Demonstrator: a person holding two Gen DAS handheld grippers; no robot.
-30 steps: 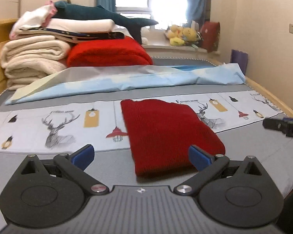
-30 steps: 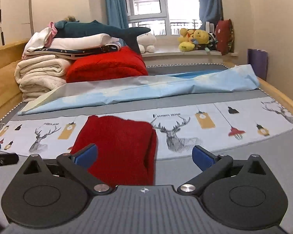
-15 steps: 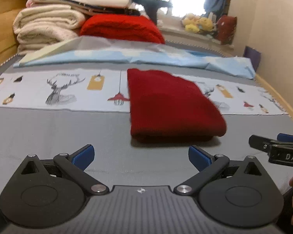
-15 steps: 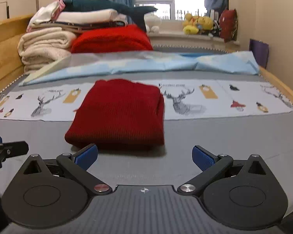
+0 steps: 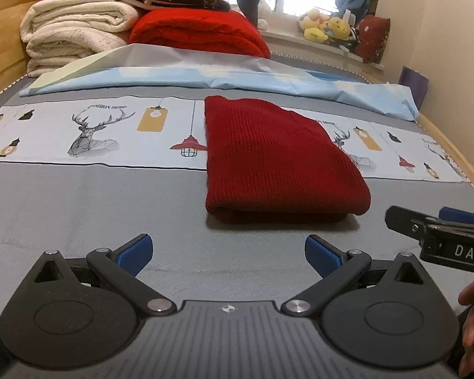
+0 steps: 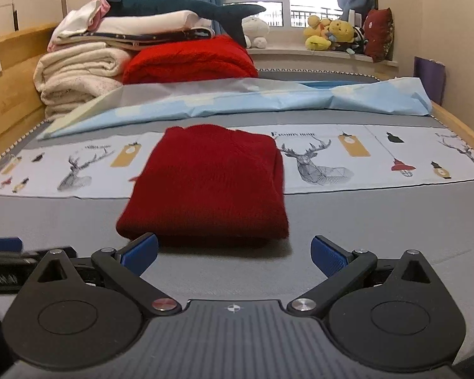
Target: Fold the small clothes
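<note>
Two hand-held grippers, left (image 5: 229, 254) and right (image 6: 233, 254), hover with jaws spread wide, empty, near a folded dark red knitted garment (image 5: 275, 161) lying on the grey bed (image 5: 79, 208).

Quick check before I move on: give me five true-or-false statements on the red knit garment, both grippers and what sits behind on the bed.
1. The red knit garment lies folded on the bed. True.
2. The left gripper is shut on the garment. False: its jaws stand open, short of the garment, holding nothing.
3. The right gripper is open and empty. True.
4. The garment lies wholly on the grey sheet. False: its far part lies over the deer-print strip.
5. A plush shark tops the pile of folded bedding. True.
</note>
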